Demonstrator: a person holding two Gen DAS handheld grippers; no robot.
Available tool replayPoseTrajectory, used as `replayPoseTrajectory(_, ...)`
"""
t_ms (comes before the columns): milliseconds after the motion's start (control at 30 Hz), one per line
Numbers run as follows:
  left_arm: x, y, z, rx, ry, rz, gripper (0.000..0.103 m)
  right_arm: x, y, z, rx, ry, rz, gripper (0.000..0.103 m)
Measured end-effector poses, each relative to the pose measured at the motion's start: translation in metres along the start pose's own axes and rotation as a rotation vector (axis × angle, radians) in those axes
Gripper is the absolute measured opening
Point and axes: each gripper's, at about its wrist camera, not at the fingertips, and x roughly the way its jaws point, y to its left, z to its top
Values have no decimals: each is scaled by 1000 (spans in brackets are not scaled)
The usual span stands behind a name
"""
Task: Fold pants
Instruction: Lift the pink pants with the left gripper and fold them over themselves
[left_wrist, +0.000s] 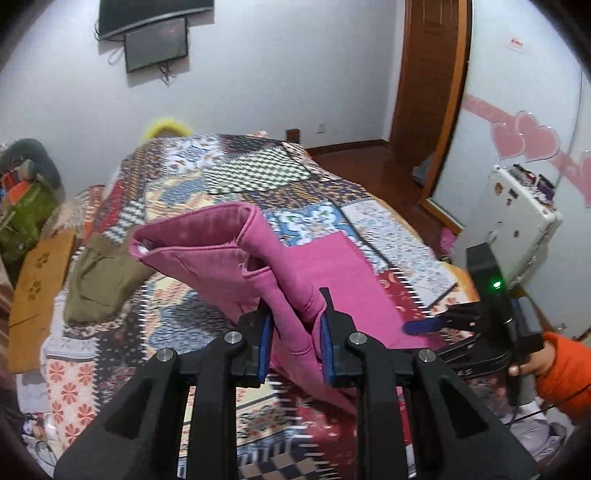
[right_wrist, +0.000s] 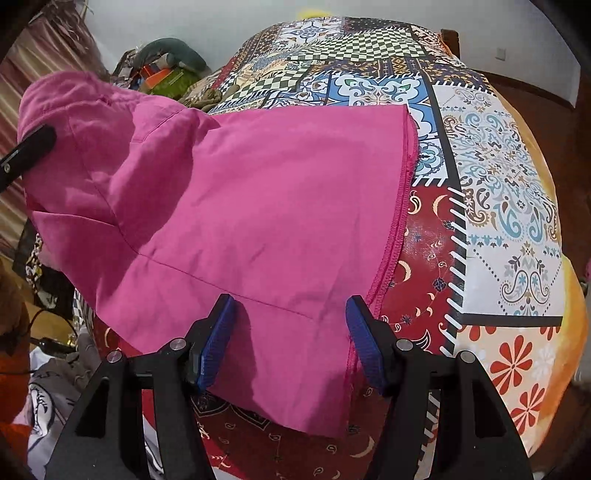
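Blue-padded fingers on the left gripper are pinching a bunched ridge of the pink pants, so that end is lifted off the bed and flops open at the top. Looks like soft, light cotton that sags wherever it isn't held, so my guess is that hems and seams are the best spots to grab. Same view also shows the right gripper low at the far edge of the cloth, a wall-mounted TV, a wooden door and an olive garment lying off to the side.

From the right wrist, the right gripper has its jaws spread wide, straddling the flat part of the pants near the stitched hem, not gripping. Patchwork bedspread underneath looks smooth; the fabric should slide easily.
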Motion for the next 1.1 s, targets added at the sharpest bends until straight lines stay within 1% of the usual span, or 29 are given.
replayPoseTrajectory(67,4,-3,3,-8,14,-31,21,-1,-1,-2,6,-2,5,59)
replayPoseTrajectory(333,13,-17,10,9,51,-101,20,-2,-2,-2,21,-19,2,59)
replayPoseTrajectory(467,17,-22,13,16,66,-139,18,-13,-4,-5,10,-37,-47,59)
replayPoseTrajectory(533,19,-24,13,25,67,-143,18,-23,-8,-8,6,-61,-80,59)
replayPoseTrajectory(633,22,-28,14,41,71,-149,18,-34,-18,-15,36,-82,-107,59)
replayPoseTrajectory(800,28,-39,19,76,80,-160,18,-17,-29,-27,55,-15,-128,59)
replayPoseTrajectory(967,33,-51,22,99,96,-185,18,-16,-31,-28,72,-30,-113,59)
replayPoseTrajectory(1100,43,-62,28,109,128,-232,18,-14,-31,-28,73,-34,-109,59)
